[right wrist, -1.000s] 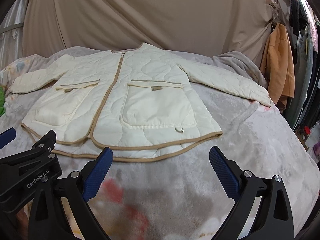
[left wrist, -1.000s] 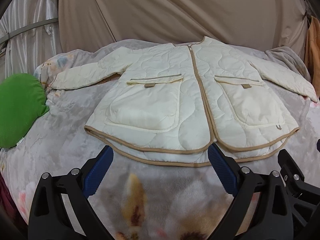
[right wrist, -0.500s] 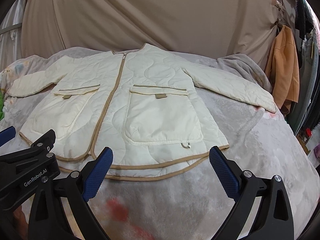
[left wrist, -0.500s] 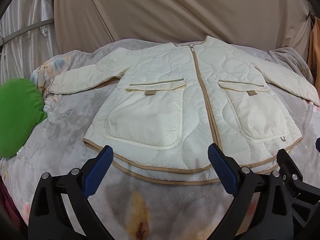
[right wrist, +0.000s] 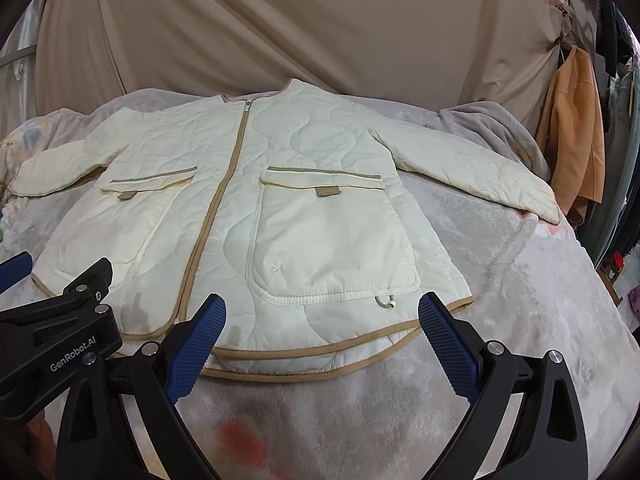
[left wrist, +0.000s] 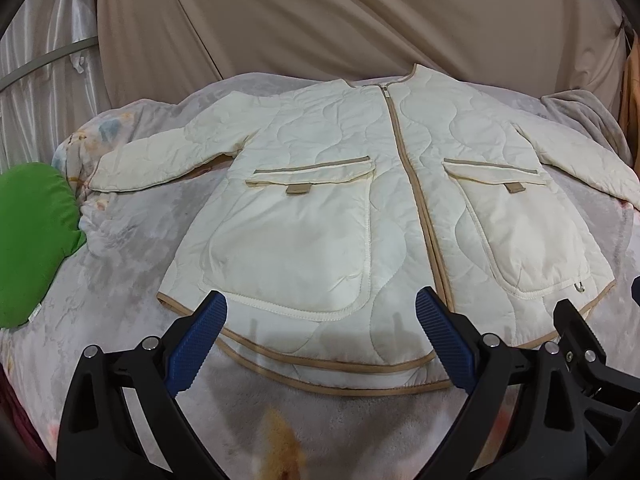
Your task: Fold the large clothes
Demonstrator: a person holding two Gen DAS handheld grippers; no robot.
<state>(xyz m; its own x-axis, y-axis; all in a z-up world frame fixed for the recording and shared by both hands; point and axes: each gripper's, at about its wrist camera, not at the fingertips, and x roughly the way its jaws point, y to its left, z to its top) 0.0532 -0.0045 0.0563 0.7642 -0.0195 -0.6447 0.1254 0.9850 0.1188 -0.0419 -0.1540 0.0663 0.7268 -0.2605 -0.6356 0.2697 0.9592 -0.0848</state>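
Observation:
A cream quilted jacket with tan trim lies flat and zipped on a grey blanket, both sleeves spread out. It also shows in the right wrist view. My left gripper is open and empty, hovering over the hem by the left pocket. My right gripper is open and empty, over the hem below the right pocket. The left gripper's body shows at the lower left of the right wrist view.
A green cushion lies at the bed's left edge. A grey blanket is bunched at the back right. Orange clothing hangs at the right. A tan curtain hangs behind the bed.
Both grippers have moved forward toward the jacket; their fingertips now overlap the hem. The jacket has not moved.

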